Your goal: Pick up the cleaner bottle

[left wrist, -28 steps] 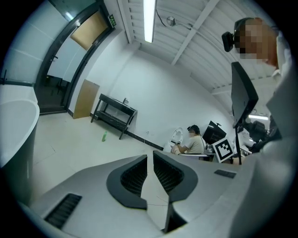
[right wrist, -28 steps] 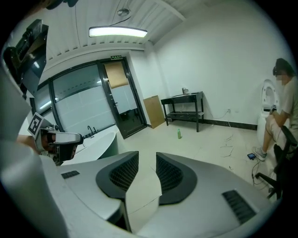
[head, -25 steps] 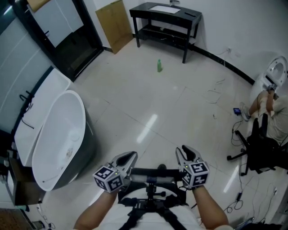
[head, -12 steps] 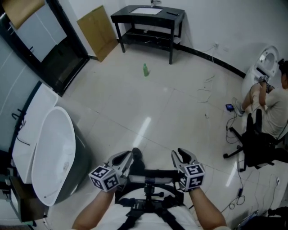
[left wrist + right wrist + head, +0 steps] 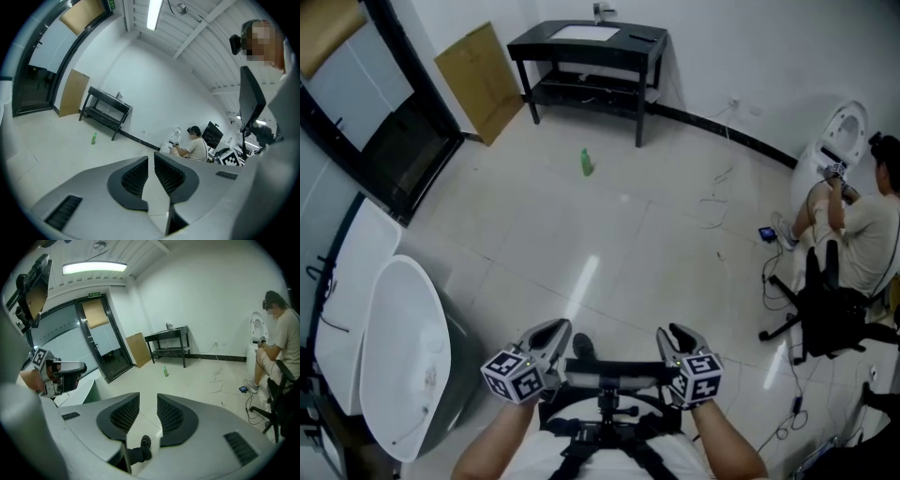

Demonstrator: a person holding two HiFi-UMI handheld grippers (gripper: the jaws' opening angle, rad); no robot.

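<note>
We judge ourselves at the approach; the small green plastic cleaner bottle (image 5: 586, 162) stands well apart on the pale tiled floor (image 5: 656, 244); left tool (image 5: 551, 330) barely parted, right tool (image 5: 675, 336) wider, both empty; next we must close in.

The green bottle (image 5: 586, 162) is too small for me to tell its label. The seated person (image 5: 861, 234) runs off the right edge, my forearms (image 5: 497, 452) off the bottom.

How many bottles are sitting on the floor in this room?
1. A green bottle stands alone on the pale floor, just in front of the black table. Others could be hidden behind furniture.
</note>
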